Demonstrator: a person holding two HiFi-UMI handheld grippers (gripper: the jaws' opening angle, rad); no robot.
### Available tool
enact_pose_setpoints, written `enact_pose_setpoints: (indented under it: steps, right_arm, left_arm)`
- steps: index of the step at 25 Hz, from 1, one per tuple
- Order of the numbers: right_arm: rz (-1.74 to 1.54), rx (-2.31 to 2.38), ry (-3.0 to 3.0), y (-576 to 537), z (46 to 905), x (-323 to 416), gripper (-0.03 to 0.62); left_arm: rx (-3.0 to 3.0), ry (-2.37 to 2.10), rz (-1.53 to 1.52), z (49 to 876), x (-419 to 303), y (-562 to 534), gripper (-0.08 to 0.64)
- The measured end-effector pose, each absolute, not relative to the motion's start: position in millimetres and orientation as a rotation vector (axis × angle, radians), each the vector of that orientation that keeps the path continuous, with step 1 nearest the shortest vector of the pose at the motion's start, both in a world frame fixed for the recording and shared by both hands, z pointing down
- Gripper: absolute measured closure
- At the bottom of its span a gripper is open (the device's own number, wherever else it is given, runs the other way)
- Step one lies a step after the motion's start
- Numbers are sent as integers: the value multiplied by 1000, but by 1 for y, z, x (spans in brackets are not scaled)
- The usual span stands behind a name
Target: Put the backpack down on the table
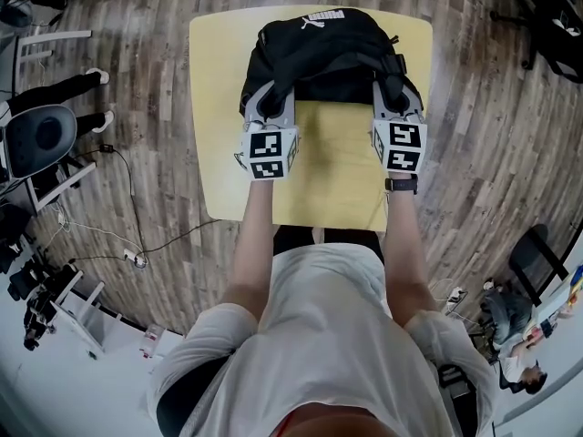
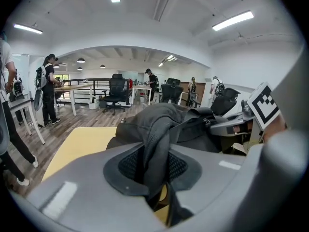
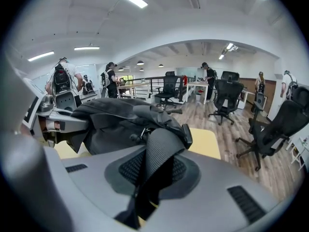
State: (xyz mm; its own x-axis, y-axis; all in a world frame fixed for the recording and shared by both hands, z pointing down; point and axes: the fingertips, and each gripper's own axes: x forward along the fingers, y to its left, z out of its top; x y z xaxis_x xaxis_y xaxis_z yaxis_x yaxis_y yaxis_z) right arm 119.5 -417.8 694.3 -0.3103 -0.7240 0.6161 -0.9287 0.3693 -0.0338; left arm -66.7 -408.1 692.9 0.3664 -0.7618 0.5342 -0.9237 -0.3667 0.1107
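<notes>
A black backpack with a white logo lies over the far half of the yellow table. My left gripper is shut on the backpack's left shoulder strap, which runs up between the jaws. My right gripper is shut on the right shoulder strap, a ribbed black band pinched between its pads. Both gripper views look across the bag's crumpled body. Whether the bag rests fully on the tabletop cannot be told.
The table's near half is bare yellow. Wooden floor surrounds it, with a cable and power strip at the left. Office chairs and several standing people fill the room beyond.
</notes>
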Motion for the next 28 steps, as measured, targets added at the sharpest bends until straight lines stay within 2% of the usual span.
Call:
enact_pose_setpoints:
  steps: [4, 7, 15, 18, 28]
  right_arm:
    - [544, 1409, -2109, -412, 709, 119, 531]
    - [566, 1399, -2081, -409, 718, 119, 512]
    - [608, 1359, -2086, -402, 718, 115, 324]
    - [577, 1407, -2055, -396, 710, 125, 283]
    - [557, 1497, -2104, -369, 669, 133, 270]
  left_arm:
    - [2242, -1440, 589, 707, -66, -401, 484]
    - [2229, -1418, 606, 719, -65, -397, 411]
    - [2220, -1387, 621, 721, -68, -392, 260]
    - [2215, -1420, 568, 709, -74, -391, 209]
    - [2259, -1428, 490, 675, -64, -369, 191]
